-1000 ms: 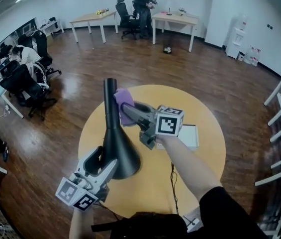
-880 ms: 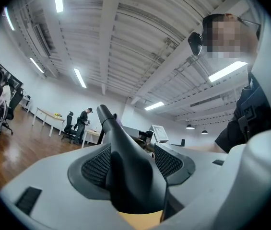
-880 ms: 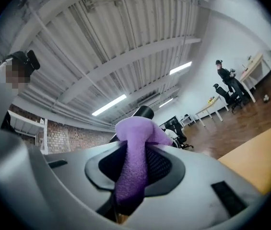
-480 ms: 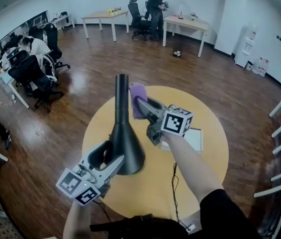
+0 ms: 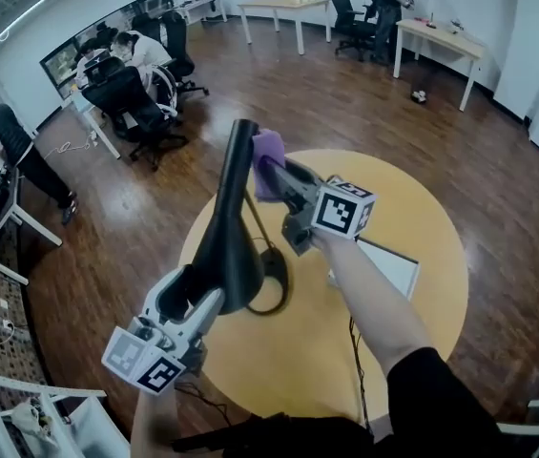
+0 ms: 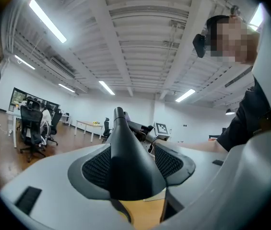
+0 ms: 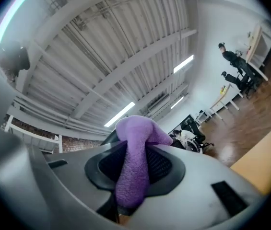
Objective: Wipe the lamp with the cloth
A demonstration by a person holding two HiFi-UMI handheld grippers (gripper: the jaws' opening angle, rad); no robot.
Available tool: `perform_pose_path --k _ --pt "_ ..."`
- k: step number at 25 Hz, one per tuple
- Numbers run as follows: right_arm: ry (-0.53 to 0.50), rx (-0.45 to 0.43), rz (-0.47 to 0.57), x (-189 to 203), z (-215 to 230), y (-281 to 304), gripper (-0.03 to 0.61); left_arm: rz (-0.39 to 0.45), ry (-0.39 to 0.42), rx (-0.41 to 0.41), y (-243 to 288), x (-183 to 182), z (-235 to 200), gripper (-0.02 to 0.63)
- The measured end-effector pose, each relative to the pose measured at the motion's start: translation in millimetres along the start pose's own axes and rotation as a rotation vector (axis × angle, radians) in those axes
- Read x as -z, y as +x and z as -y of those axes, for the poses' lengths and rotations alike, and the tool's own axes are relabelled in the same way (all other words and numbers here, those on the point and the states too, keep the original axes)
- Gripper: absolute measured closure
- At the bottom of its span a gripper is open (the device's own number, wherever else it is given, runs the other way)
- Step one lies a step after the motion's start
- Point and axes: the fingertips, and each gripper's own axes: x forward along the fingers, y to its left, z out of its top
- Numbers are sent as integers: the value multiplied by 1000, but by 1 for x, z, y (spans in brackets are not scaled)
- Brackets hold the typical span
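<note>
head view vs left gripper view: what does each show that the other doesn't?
Head view only: the table's round rim, a white flat item lying on it, the looped black cord, and the left gripper seen from outside. Left gripper view only: its pads pressed on the lamp at its wide cone, plus the ceiling lights. Both: the black lamp, tilted, and the right gripper holding the purple cloth at the lamp's neck.
</note>
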Motion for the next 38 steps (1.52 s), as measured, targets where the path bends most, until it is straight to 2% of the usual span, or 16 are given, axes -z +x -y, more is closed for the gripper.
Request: perform_pose_path --k 3,11,16,18,21,25,27,31,32,35,38 --pt "-32 -57 -33 9 -10 -4 479 -13 34 -44 0 5 7 341" --pt "-151 -83 -217 50 -11 -10 479 2 66 -145 -1 10 2 341" --pt "-306 -78 -368 86 -9 -23 479 -19 96 -181 8 13 7 341" --pt "-318 -77 -368 87 -6 -28 479 -35 108 -190 11 15 9 341" --pt "-300 -60 -312 72 0 -22 479 -29 93 -209 8 15 1 341" --pt "-296 48 -195 22 22 -12 479 -7 77 -242 3 7 -14 341" --pt "-260 73 -144 1 28 -8 479 -21 89 -242 5 4 -16 341" --pt "19 -65 23 -34 16 8 479 -69 125 -250 22 3 -19 341" --pt "72 -78 46 -36 15 12 479 -70 119 -254 24 4 -21 320" --pt "181 -80 57 -25 17 19 479 -55 87 -262 21 7 -22 324" --pt "244 -143 60 -11 9 17 479 -59 93 -264 19 8 -19 325"
